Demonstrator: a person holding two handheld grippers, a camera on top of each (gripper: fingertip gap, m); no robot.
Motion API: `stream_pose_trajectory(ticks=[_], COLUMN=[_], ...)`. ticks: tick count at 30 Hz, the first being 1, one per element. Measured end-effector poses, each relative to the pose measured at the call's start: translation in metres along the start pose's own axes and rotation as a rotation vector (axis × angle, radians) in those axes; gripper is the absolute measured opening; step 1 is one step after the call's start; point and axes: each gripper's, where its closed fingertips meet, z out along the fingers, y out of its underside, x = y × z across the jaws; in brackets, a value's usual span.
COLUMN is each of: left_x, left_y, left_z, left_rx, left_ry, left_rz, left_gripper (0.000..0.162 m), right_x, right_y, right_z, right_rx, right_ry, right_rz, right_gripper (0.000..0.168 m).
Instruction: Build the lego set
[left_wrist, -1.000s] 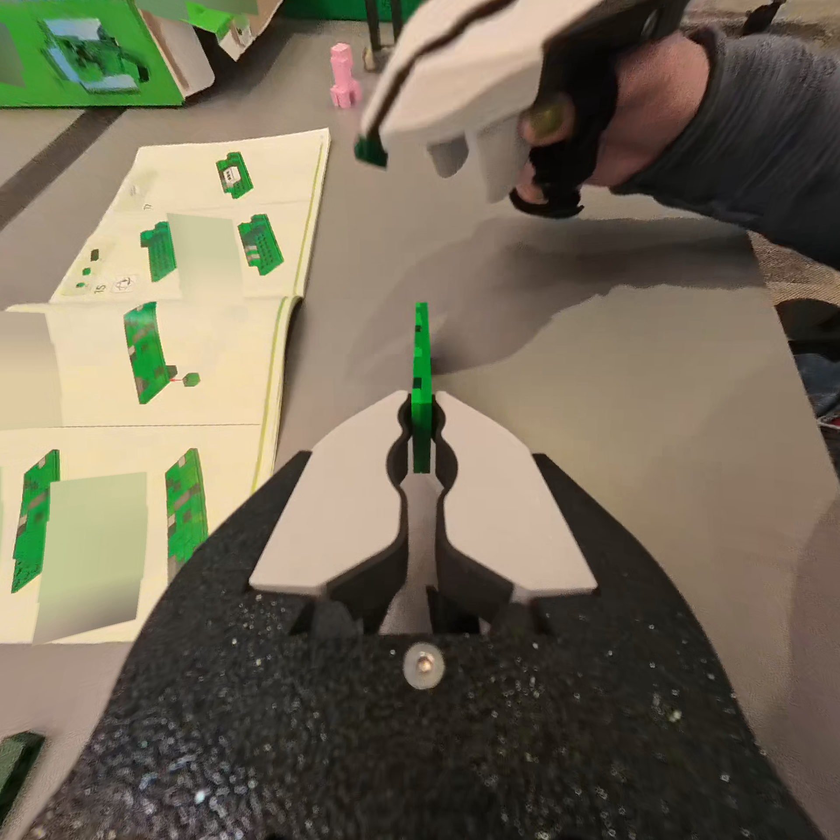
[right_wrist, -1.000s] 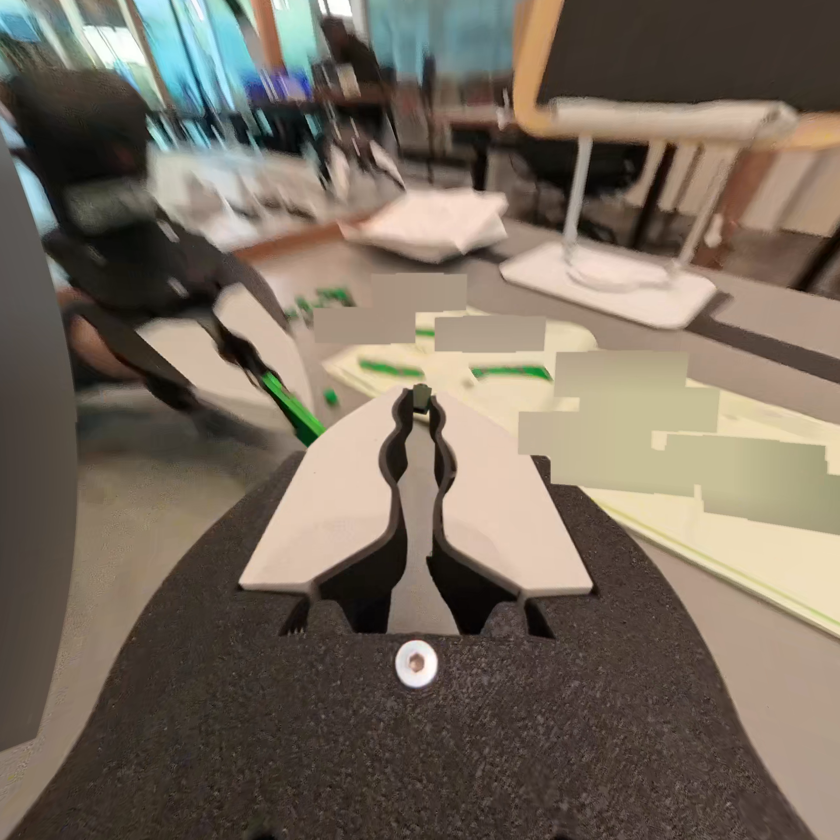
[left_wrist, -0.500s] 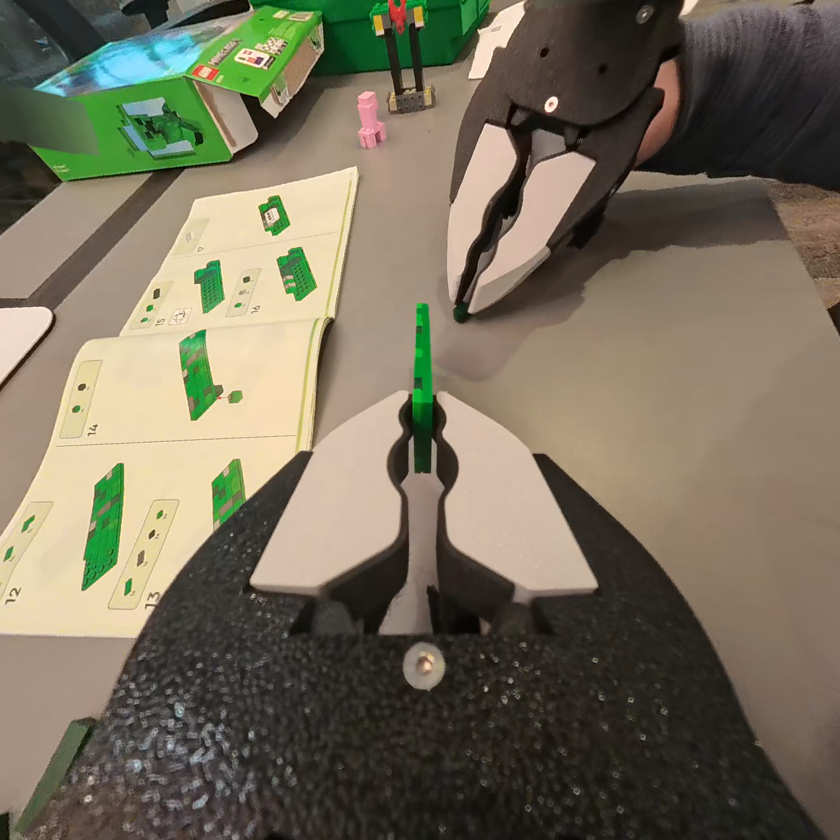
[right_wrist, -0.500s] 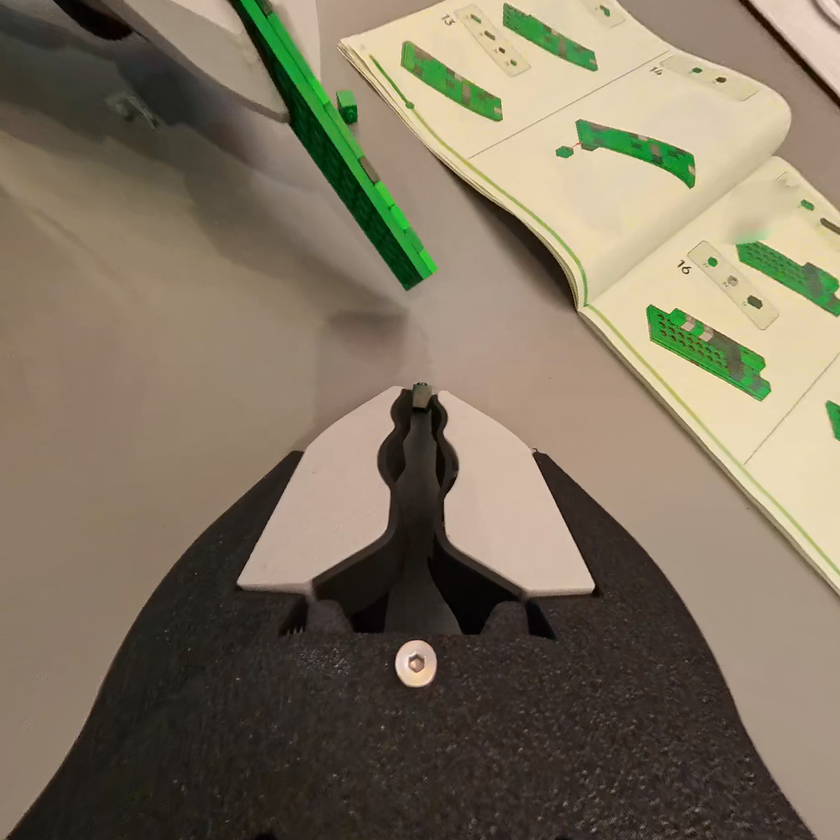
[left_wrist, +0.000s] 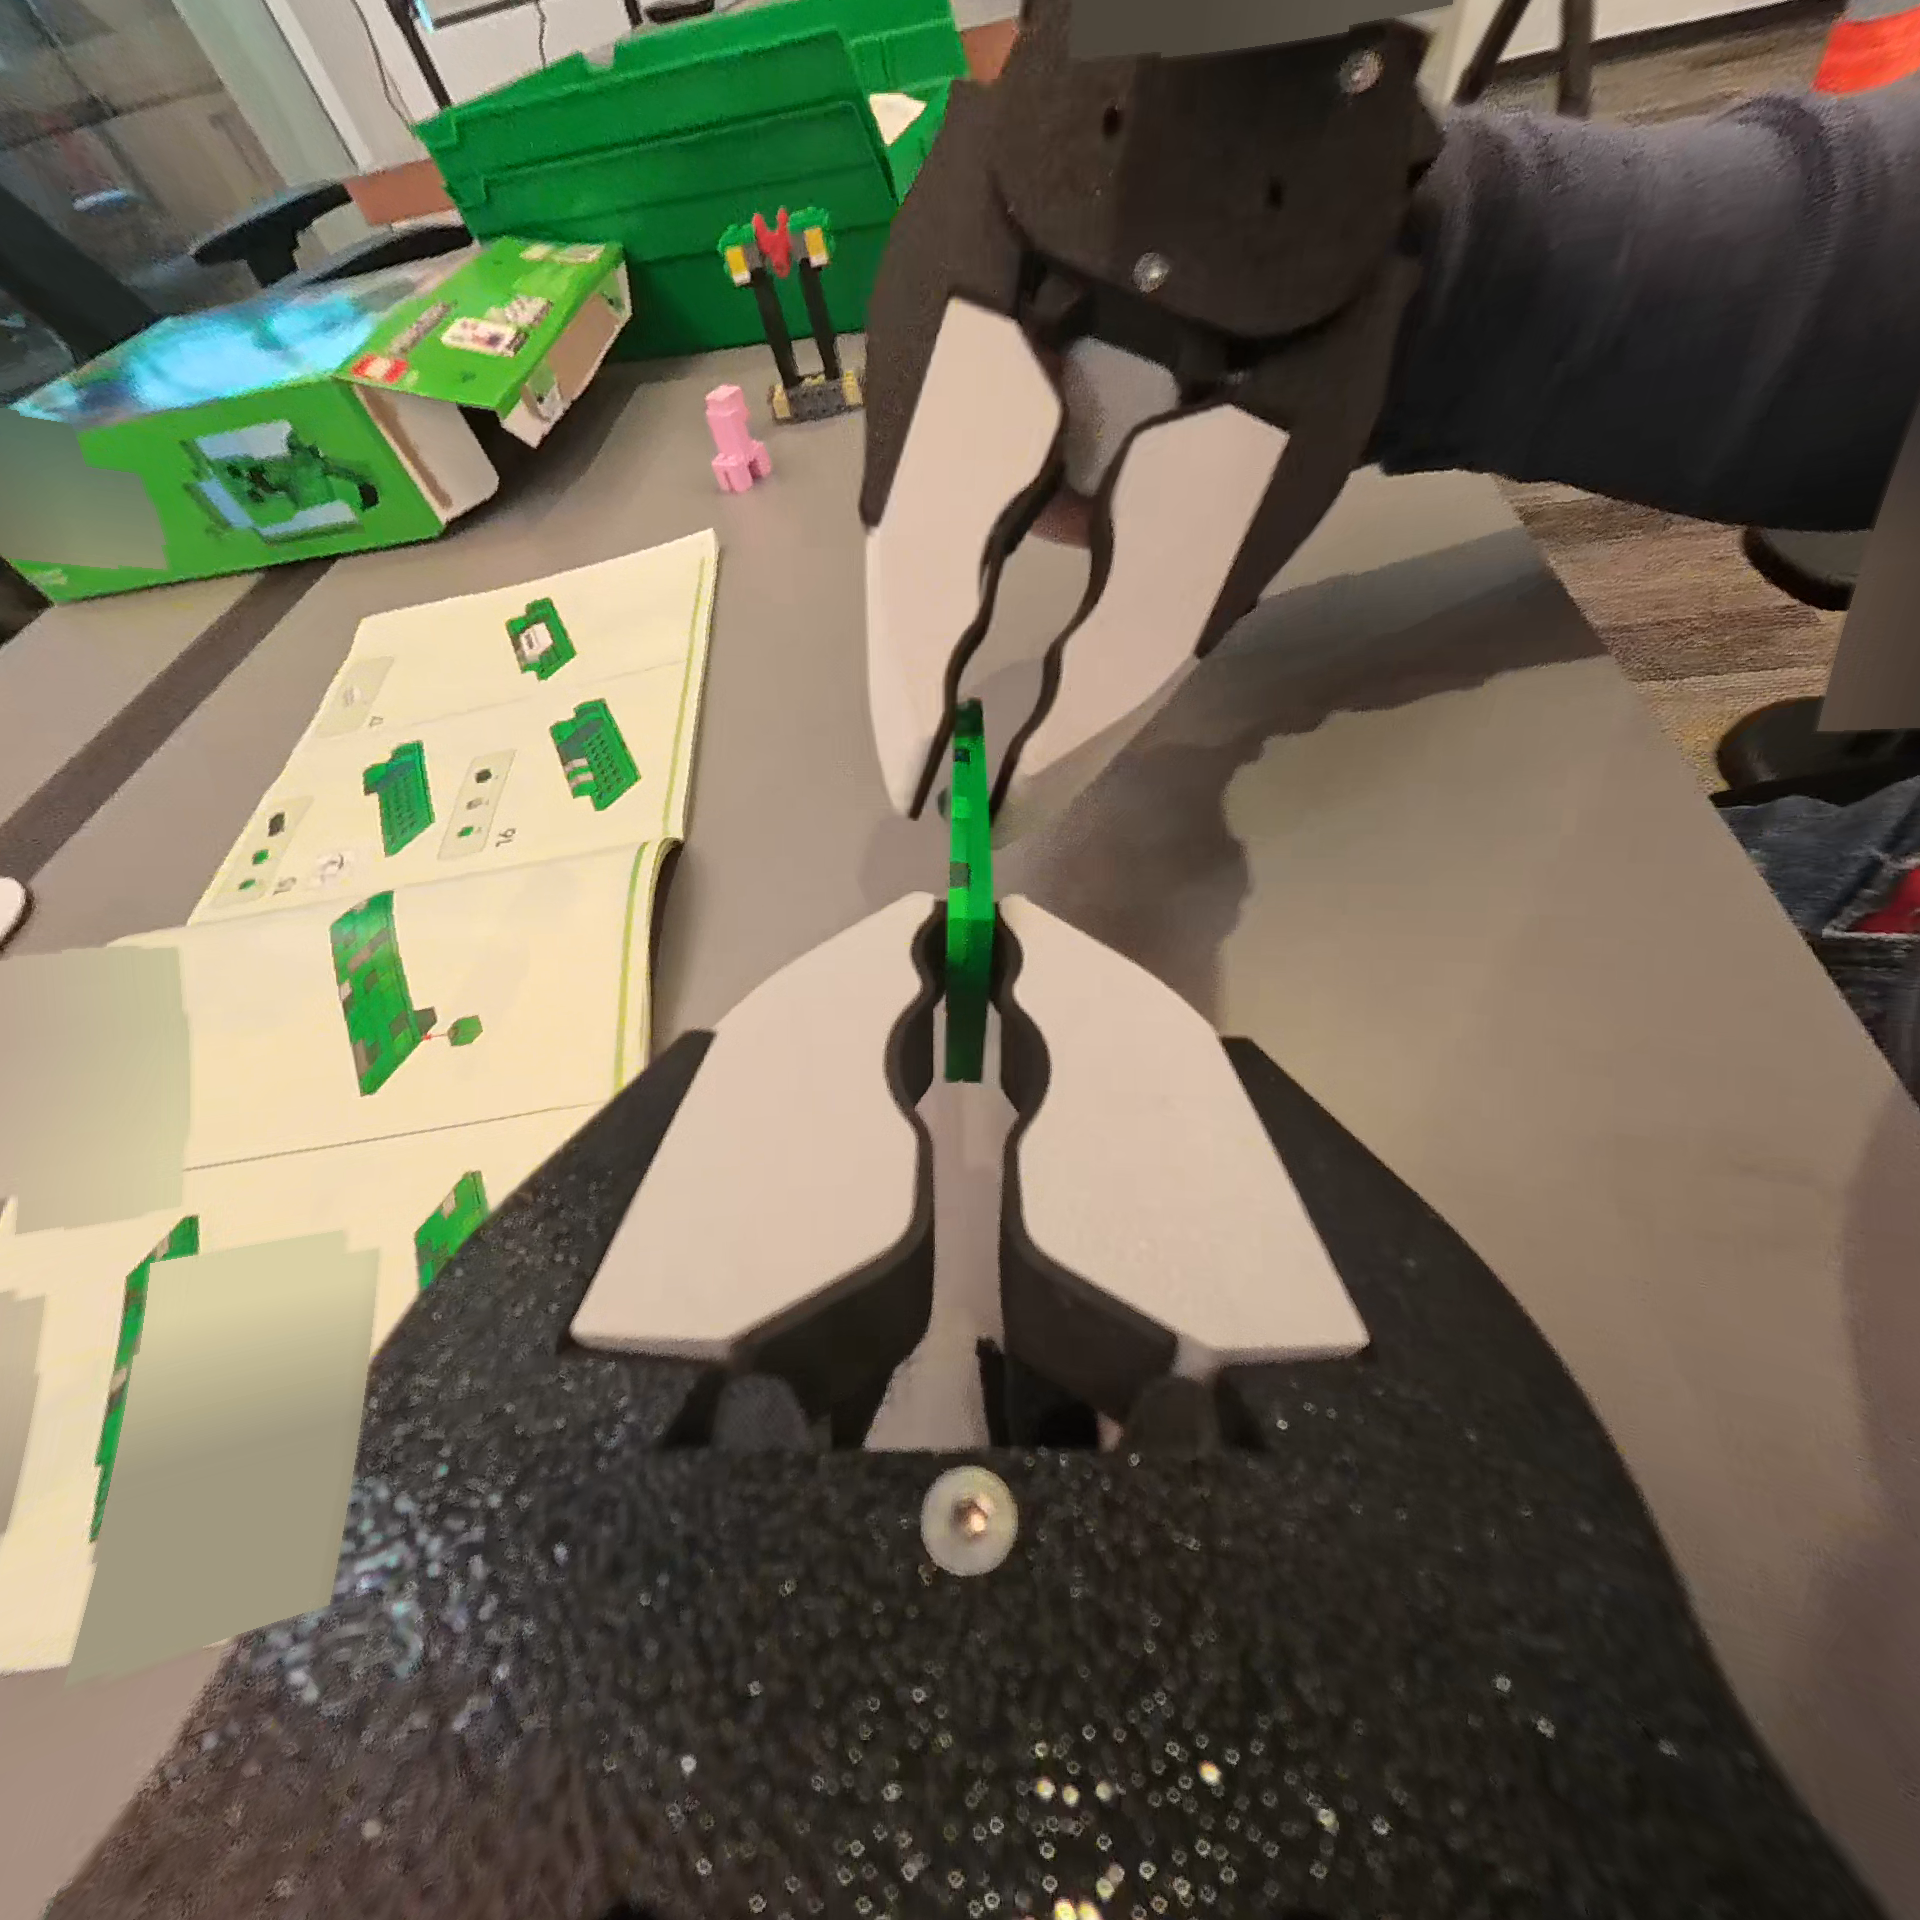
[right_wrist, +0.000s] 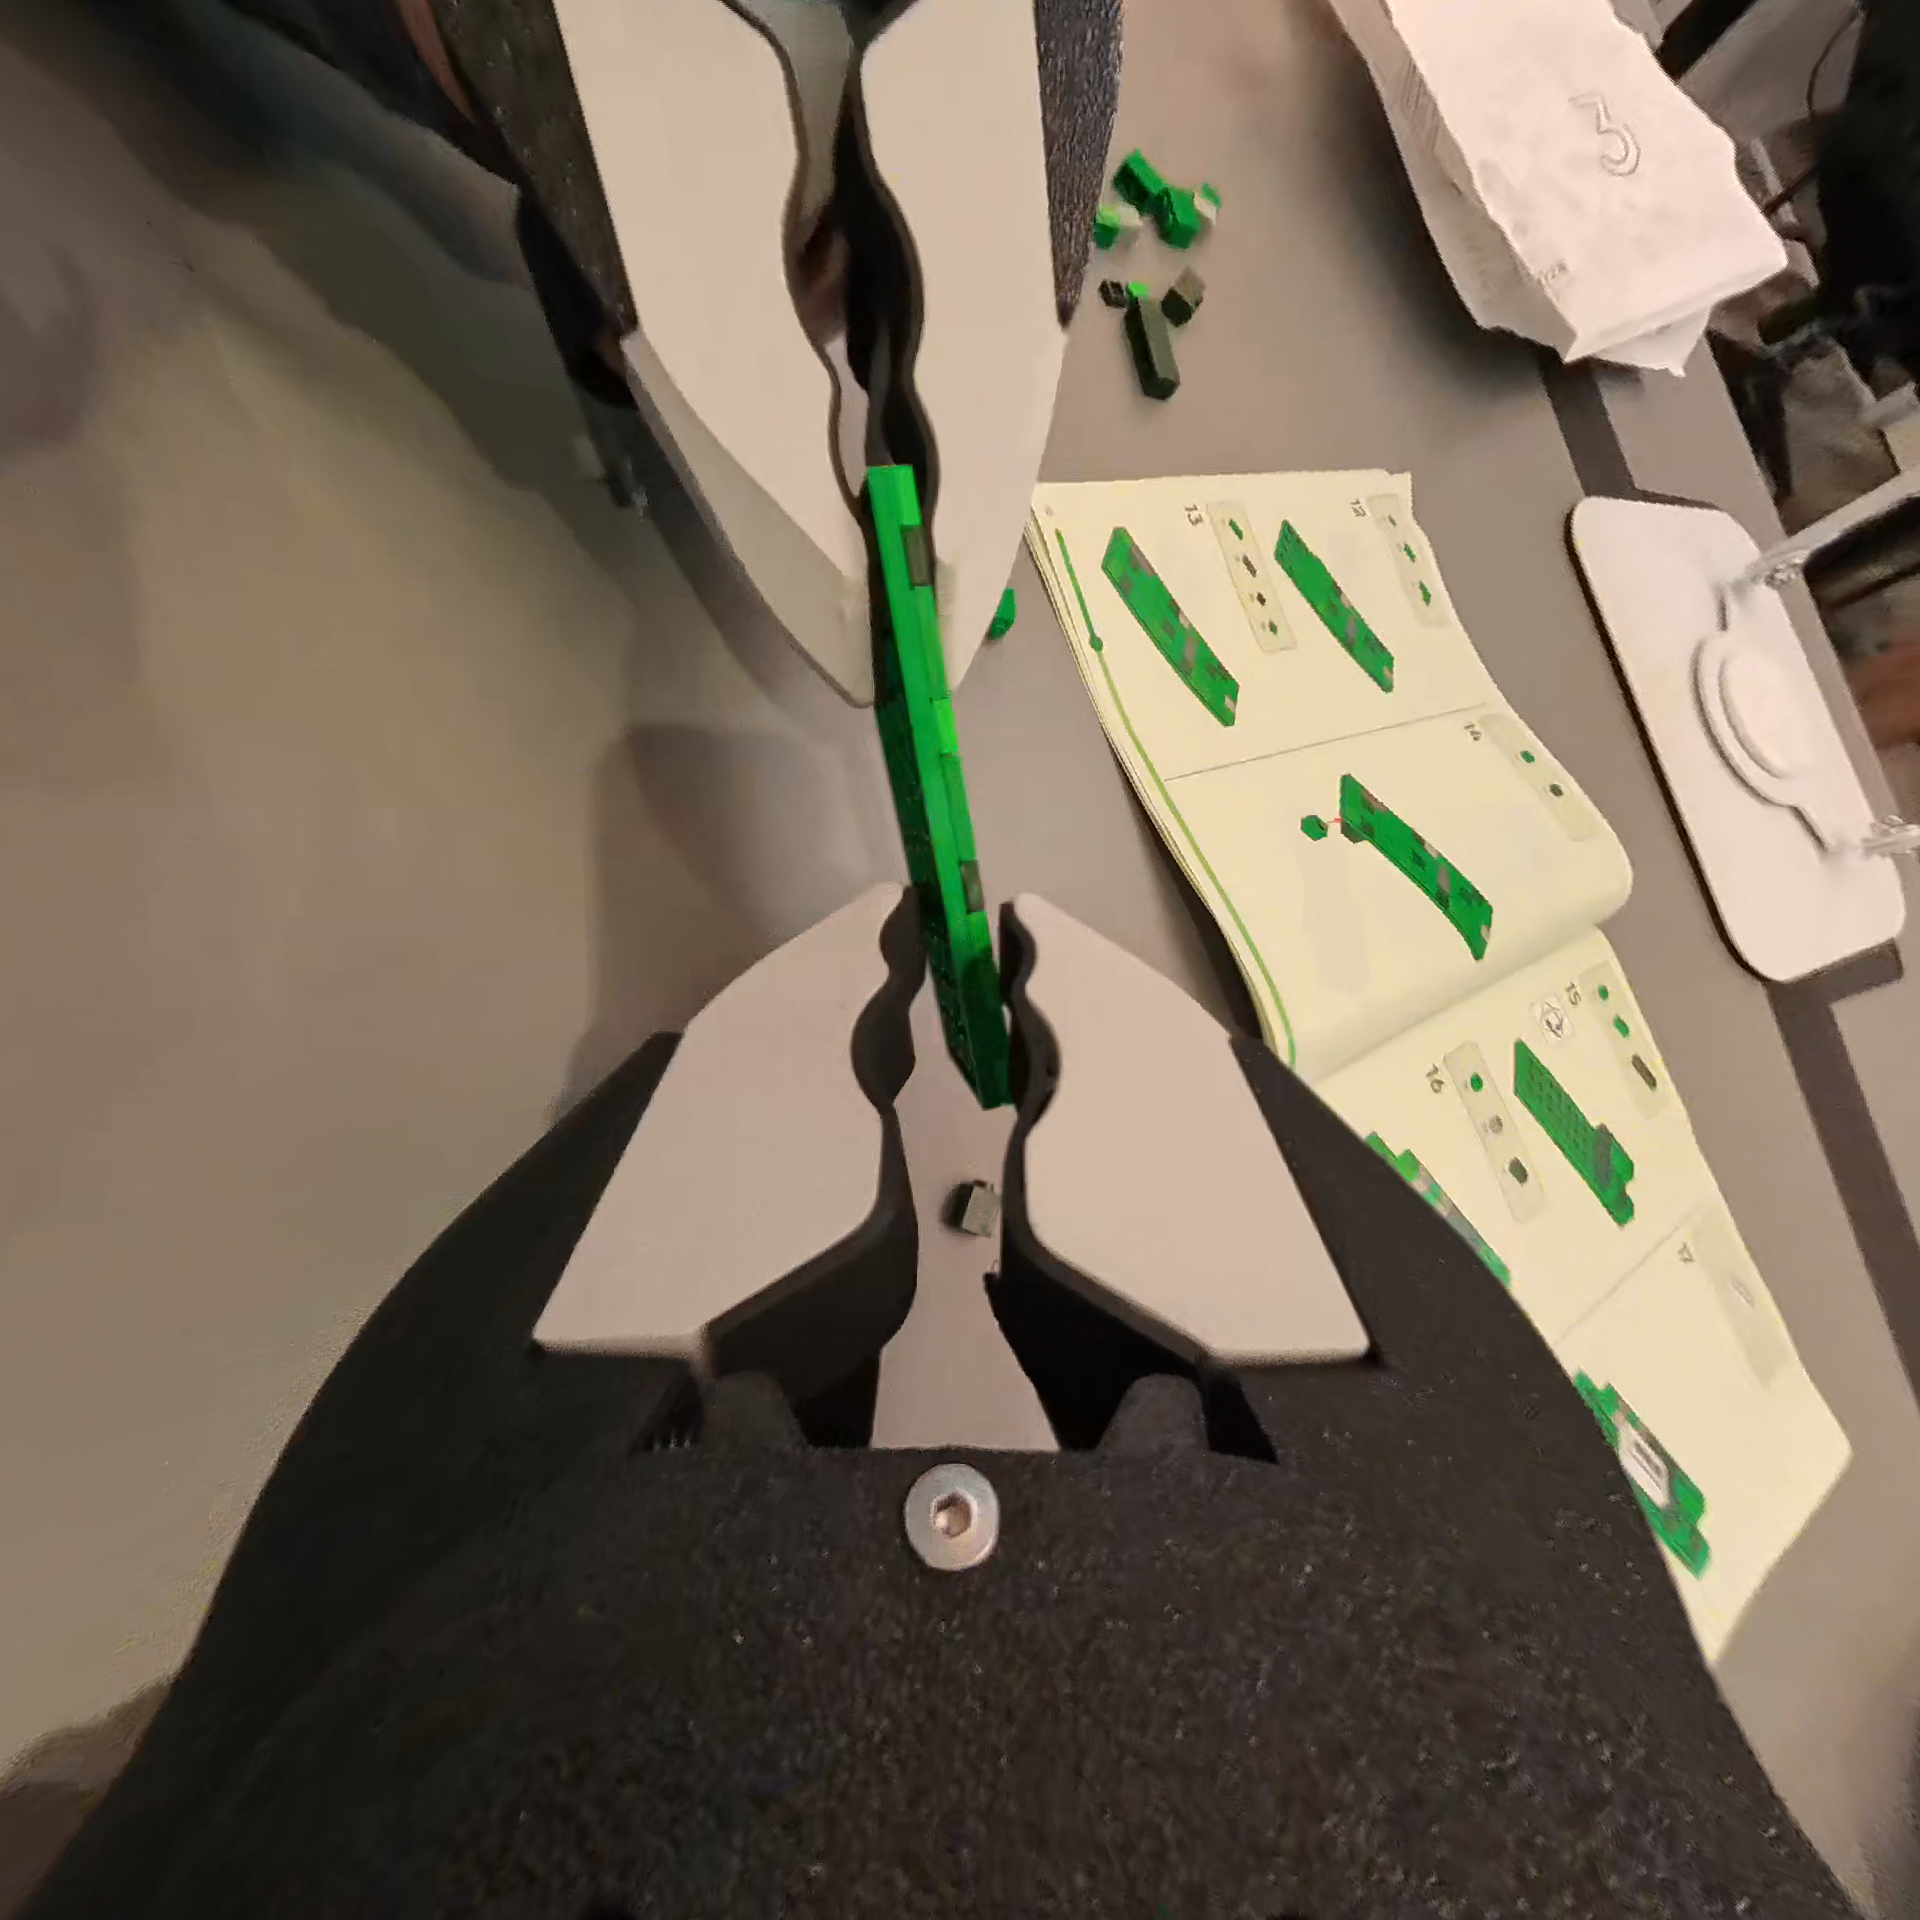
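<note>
My left gripper (left_wrist: 971, 914) is shut on a long flat green lego plate assembly (left_wrist: 968, 831), held edge-on above the grey table (left_wrist: 1403, 1039). My right gripper (right_wrist: 956, 920) faces it from the far side. It is open, and its two fingertips straddle the plate's other end (right_wrist: 925, 790). A small dark brick (right_wrist: 971, 1210) shows loose between the right gripper's fingers, below the plate's end. The right gripper also shows in the left wrist view (left_wrist: 956, 810), held by a hand in a dark sleeve. The left gripper also shows in the right wrist view (right_wrist: 914, 675).
An open instruction booklet (left_wrist: 499, 831) lies left of the grippers. Behind it are a green set box (left_wrist: 260, 457), a green crate (left_wrist: 675, 208), a pink figure (left_wrist: 736, 442) and a small black-legged build (left_wrist: 795, 312). Loose green and dark bricks (right_wrist: 1153, 260), a white bag (right_wrist: 1558, 156) and a white base (right_wrist: 1745, 748) lie beyond. The tips of both grippers are at nearly the same place. My right tips are roughly 7 cm from the small dark brick (right_wrist: 971, 1210).
The right gripper has come down onto the plate's far end and opened around it. The small dark brick that it held at its tips has left them.
</note>
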Motion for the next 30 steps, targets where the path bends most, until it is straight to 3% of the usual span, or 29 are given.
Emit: stream_pose_trajectory(ticks=[5, 10, 14, 27, 30], left_x=[-0.004, -0.001, 0.003, 0.01, 0.007], left_y=[0.008, 0.01, 0.008, 0.0, -0.005], left_z=[-0.003, -0.004, -0.005, -0.01, -0.013], left_rx=[-0.052, -0.073, -0.075, 0.001, 0.026], left_ry=[-0.021, -0.045, -0.057, 0.011, -0.02], left_rz=[0.017, 0.156, 0.236, 0.166, 0.185], left_gripper=[0.02, 0.019, 0.009, 0.006, 0.019], right_x=[-0.002, -0.006, -0.009, -0.015, -0.014], right_y=[-0.001, -0.003, -0.004, -0.008, -0.007], right_z=[0.0, -0.004, -0.008, -0.013, -0.015], right_rx=[0.015, 0.028, 0.03, 0.025, 0.017], right_ry=[-0.023, -0.079, -0.126, -0.203, -0.206], right_rz=[-0.034, -0.047, -0.061, -0.089, -0.086], right_gripper=[0.006, 0.006, 0.006, 0.006, 0.006])
